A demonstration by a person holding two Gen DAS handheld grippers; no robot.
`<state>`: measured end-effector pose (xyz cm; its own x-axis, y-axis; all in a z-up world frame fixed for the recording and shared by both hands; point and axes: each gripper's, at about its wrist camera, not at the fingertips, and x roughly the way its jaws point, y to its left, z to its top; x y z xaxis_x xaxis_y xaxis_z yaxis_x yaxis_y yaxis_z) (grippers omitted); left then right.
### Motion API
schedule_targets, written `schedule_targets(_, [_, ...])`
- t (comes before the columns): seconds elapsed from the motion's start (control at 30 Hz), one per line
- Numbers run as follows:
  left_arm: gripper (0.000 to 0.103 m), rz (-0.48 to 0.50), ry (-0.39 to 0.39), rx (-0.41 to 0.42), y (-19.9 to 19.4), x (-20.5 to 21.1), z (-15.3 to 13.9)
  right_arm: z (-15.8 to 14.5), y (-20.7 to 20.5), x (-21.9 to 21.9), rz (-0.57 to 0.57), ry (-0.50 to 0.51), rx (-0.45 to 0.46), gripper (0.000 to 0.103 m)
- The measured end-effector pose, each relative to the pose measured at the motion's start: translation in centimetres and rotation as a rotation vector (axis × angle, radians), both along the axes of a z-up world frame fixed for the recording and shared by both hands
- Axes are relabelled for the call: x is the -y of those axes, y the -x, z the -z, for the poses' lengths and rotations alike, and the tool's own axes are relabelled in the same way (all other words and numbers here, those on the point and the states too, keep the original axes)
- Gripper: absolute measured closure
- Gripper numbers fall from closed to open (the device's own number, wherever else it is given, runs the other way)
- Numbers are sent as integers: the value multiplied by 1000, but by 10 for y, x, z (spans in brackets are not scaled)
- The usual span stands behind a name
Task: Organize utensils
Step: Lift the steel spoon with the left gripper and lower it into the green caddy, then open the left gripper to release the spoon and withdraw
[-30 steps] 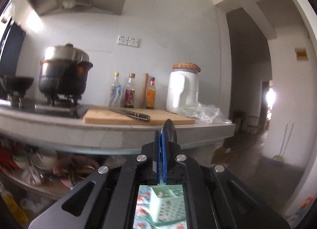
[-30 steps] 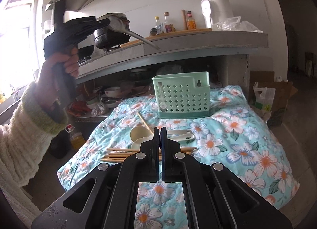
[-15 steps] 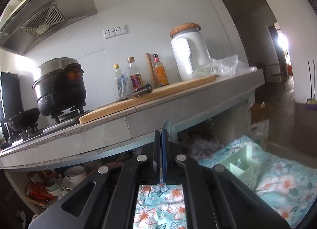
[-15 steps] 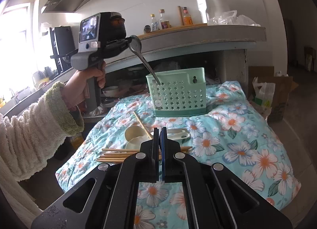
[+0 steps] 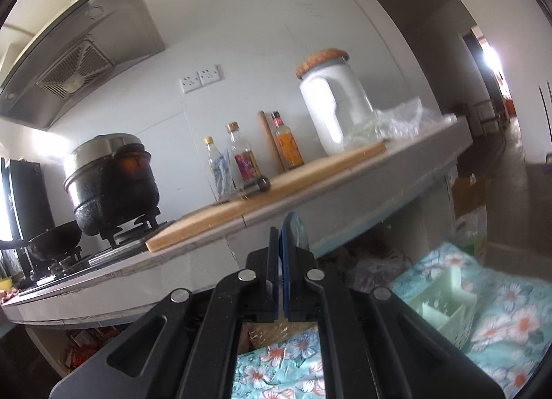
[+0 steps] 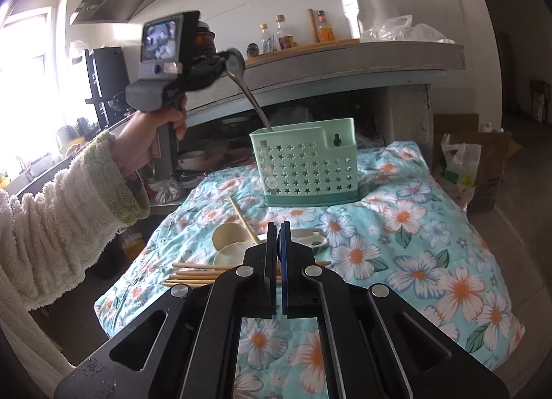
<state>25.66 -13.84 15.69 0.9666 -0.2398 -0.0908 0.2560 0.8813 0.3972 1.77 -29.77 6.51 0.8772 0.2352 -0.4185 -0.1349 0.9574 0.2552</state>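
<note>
In the left wrist view the left gripper (image 5: pixel 280 254) is clamped on the spoon (image 5: pixel 296 231) by its bowl, the caddy (image 5: pixel 445 302) low to the right. In the right wrist view the spoon's handle tip dips inside the caddy's left end; lower it straight and release only once it is well in. The right gripper (image 6: pixel 278 254) is closed and empty above the chopsticks (image 6: pixel 196 273).

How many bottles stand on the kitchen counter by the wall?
3, in a row behind the cutting board: yellow-capped bottle, brown-capped bottle, and orange bottle beside the white jug. Others may be hidden.
</note>
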Motion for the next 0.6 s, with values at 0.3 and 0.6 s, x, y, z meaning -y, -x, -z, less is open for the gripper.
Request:
schedule_targets(0.3, [99,16,95,-223,-32,-4,29,-20,-6,22,-40,-97,29,103])
schedule_targets(0.6, [75,89,297,-304,-18,-37,22,-74,-36,48,-69,-149,145,103])
